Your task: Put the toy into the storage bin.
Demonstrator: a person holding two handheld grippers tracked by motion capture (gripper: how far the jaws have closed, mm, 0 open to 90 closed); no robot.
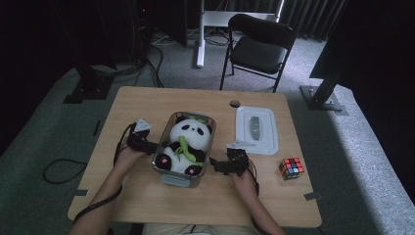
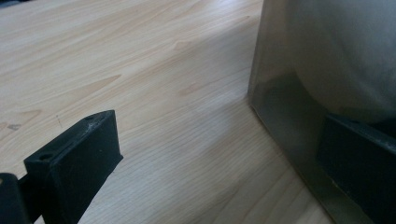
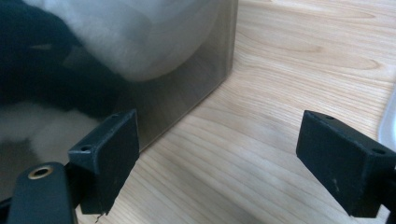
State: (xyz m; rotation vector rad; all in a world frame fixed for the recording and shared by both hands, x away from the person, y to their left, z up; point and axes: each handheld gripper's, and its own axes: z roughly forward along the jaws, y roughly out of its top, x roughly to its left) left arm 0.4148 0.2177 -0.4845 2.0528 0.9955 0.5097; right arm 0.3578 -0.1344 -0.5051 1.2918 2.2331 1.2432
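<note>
From my station, the clear rectangular plastic container (image 1: 163, 172) holding the black-and-white plush panda (image 1: 188, 142) blocked the middle of the light wooden table (image 1: 147, 100). My left gripper (image 1: 147, 145) sat against its left wall, jaws spread, bare wood open to that side. My right gripper (image 1: 219, 164) flanked the right wall, also spread. Beyond it the white rectangular lid (image 1: 256, 130) and the multicoloured puzzle cube (image 1: 291, 168) narrowed the right side. The near edge lay free.
</note>
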